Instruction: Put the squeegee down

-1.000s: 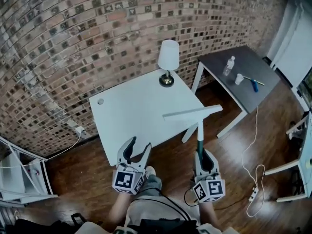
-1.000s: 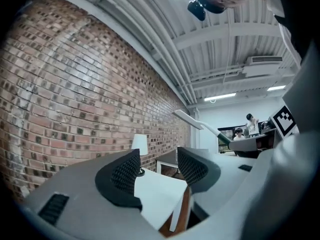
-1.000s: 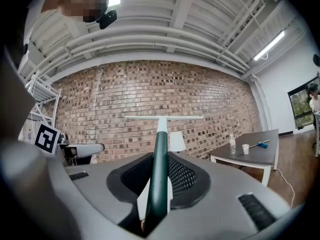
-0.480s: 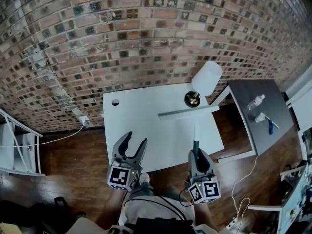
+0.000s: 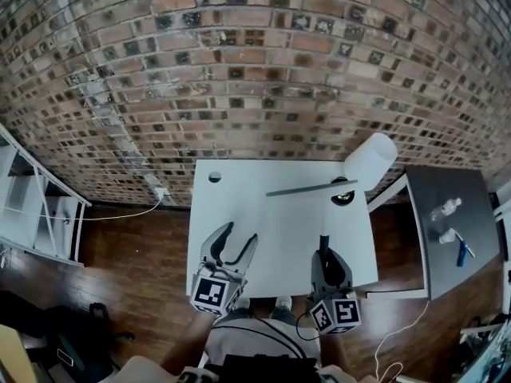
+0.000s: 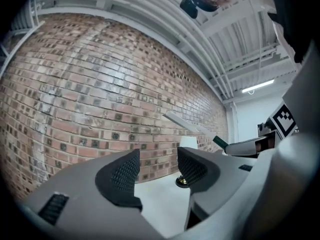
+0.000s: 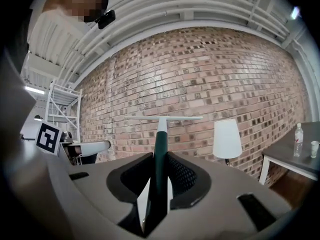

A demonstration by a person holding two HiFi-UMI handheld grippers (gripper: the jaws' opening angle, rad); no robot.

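Observation:
The squeegee (image 5: 312,188) has a long pale blade, a white neck and a dark green handle (image 7: 160,149). My right gripper (image 5: 325,255) is shut on the handle and holds it about level, with the blade (image 7: 163,118) crosswise out in front. In the head view the blade hangs over the back of the white table (image 5: 239,206), close to the lamp's base. My left gripper (image 5: 239,236) stands open and empty over the table's front left. From the left gripper (image 6: 157,169) view, the squeegee blade (image 6: 185,124) shows off to the right.
A lamp with a white shade (image 5: 370,162) stands at the table's back right corner. A dark grey table (image 5: 447,270) to the right carries a bottle (image 5: 445,208), a cup and a blue item. A brick wall (image 5: 239,78) runs behind; a white shelf (image 5: 40,214) stands left.
Both grippers and the view have swung left. The squeegee blade, earlier over the white table's right edge, now hangs over its back near the lamp. The right gripper keeps its grip.

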